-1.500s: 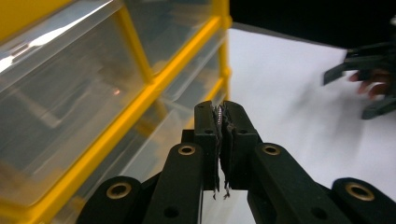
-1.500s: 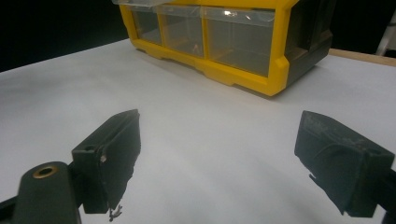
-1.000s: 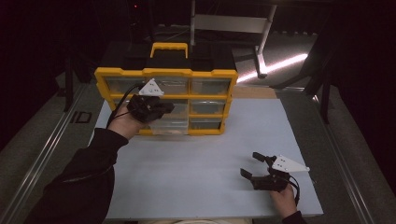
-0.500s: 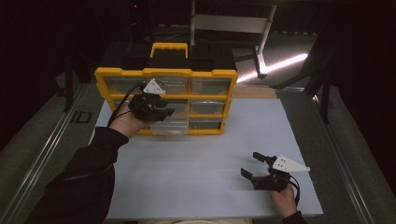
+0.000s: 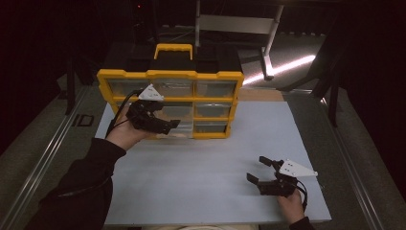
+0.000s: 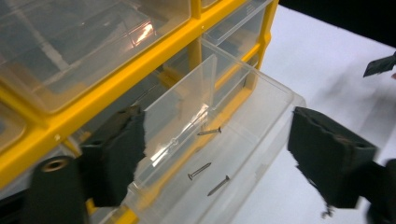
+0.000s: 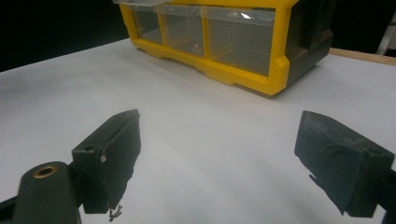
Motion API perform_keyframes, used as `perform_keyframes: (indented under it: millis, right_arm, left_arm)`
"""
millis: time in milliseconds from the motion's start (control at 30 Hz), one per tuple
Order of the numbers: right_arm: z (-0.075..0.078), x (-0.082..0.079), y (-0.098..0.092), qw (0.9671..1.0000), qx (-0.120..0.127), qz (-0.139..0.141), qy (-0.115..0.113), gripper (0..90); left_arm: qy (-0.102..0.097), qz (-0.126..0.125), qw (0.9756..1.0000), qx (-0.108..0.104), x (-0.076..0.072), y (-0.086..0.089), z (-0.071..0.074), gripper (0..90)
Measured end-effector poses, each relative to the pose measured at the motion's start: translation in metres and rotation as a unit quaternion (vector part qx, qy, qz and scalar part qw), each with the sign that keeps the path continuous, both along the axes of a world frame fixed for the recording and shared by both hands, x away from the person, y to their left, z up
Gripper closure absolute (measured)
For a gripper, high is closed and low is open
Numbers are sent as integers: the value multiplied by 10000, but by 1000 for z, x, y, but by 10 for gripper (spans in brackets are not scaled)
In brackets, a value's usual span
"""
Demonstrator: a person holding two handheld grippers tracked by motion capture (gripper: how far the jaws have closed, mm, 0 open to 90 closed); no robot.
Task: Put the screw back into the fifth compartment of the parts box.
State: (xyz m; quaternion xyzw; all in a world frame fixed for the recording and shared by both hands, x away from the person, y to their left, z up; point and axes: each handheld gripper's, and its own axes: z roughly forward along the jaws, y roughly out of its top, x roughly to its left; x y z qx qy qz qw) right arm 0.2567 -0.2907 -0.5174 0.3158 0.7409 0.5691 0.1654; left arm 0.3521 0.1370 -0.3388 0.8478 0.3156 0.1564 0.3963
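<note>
Above the white table [image 5: 210, 158], the high view shows the left gripper [image 5: 167, 127] poised at the yellow organizer [image 5: 170, 76], over its pulled-out clear drawer [image 5: 179, 132], while the right gripper [image 5: 258, 168] rests well apart near the table's front right corner, jaws spread and empty. Along the left gripper view, the jaws have just been opening and now stand wide, pinching nothing; the drawer [image 6: 243, 135] lies below and between them, its front wall jutting past the cabinet, and three screws [image 6: 199, 171] lie loose on its floor, near one another but apart. From the right gripper view, the organizer [image 7: 224, 70] stands far ahead across bare table [image 7: 196, 135], and both black jaws stand parted with nothing between. One organizer, one open drawer, three screws, two grippers. My worry: a careless nudge from a jaw could drag the drawer further out until it tips, spilling the screws onto the table.
</note>
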Motion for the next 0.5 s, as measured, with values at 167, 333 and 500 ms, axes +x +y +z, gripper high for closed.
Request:
perform_keyframes:
  millis: [167, 333, 500]
  right_arm:
    - [0, 0, 0, 10000, -11, 6, 3, 143]
    - [0, 0, 0, 10000, 3, -3, -5, 143]
    - [0, 0, 0, 10000, -1, 2, 0, 143]
  left_arm:
    - [-16, -189, 9992, -365, -12, 9, 1, 74]
    - [-189, -310, 9984, -423, -26, 19, -4, 20]
    - [-471, -184, 9961, -716, -42, 35, -13, 19]
